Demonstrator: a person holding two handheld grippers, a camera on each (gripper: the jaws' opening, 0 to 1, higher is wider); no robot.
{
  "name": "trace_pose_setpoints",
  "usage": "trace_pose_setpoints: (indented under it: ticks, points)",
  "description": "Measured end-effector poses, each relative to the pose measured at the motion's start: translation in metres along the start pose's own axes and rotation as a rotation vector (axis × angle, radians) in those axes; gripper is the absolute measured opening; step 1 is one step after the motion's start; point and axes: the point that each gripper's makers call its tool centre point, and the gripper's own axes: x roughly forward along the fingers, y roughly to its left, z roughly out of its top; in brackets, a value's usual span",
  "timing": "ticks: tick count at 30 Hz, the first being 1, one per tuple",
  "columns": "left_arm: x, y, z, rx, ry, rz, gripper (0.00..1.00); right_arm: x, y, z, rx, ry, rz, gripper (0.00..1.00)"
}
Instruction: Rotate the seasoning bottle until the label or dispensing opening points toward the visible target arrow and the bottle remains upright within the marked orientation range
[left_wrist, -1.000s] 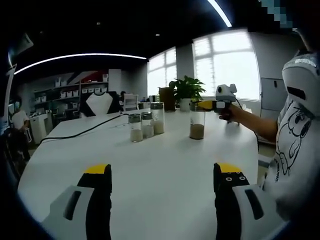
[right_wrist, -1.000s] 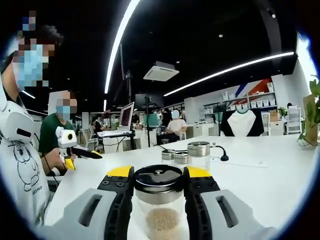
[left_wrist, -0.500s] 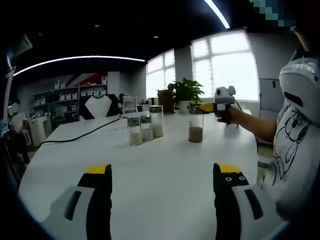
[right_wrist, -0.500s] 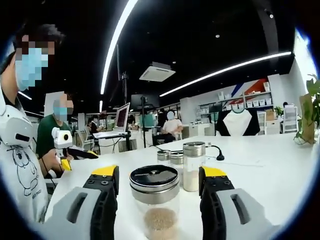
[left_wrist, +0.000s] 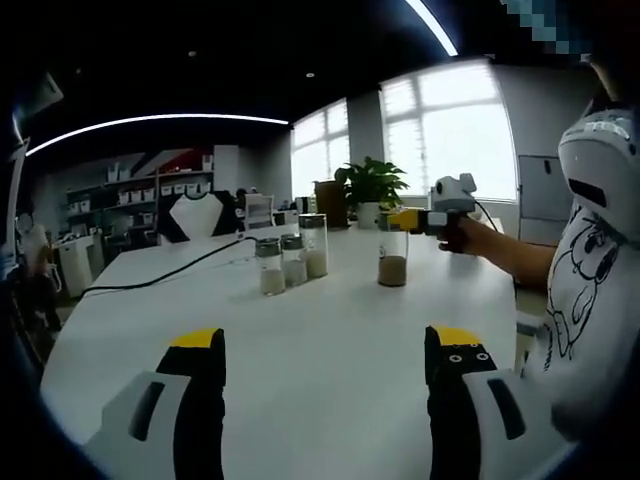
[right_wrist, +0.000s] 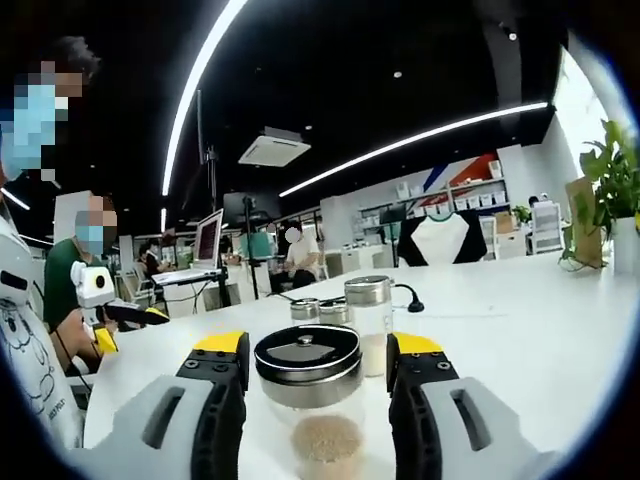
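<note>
Right gripper (right_wrist: 314, 352) straddles the lid of the seasoning bottle (right_wrist: 308, 400); jaws stand either side of the lid with a narrow gap on each side, so parted and not clamped, holding nothing; bottle is clear glass with a dark metal-rimmed lid and pale brown granules in the lower part; it stands upright on the white table (right_wrist: 520, 340).

From the left gripper view the same bottle (left_wrist: 392, 256) sits on the far right part of the table (left_wrist: 330, 330), the right gripper (left_wrist: 404, 217) at lid height; three other shakers (left_wrist: 292, 260) stand in a cluster to its left, apart from it; a power cable (left_wrist: 165, 267) runs across the far side; a potted plant (left_wrist: 371, 185) stands behind.

Left gripper (left_wrist: 325, 345) is wide apart, holding nothing, low over bare table, well away from the bottle.

No target arrow or label can be made out; cannot tell which way the opening faces.

Judgement: step in hand is regrasping between turns; next move calls for closing squarely on the lid, then twisting about the vertical axis without tipping.
</note>
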Motion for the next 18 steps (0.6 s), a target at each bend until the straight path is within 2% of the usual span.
trace_pose_setpoints:
  ticks: [18]
  points:
    - [-0.0103, 0.008, 0.0011, 0.007, -0.015, 0.022, 0.86, 0.005, -0.0014, -0.0016, -0.035, 0.009, -0.029, 0.48]
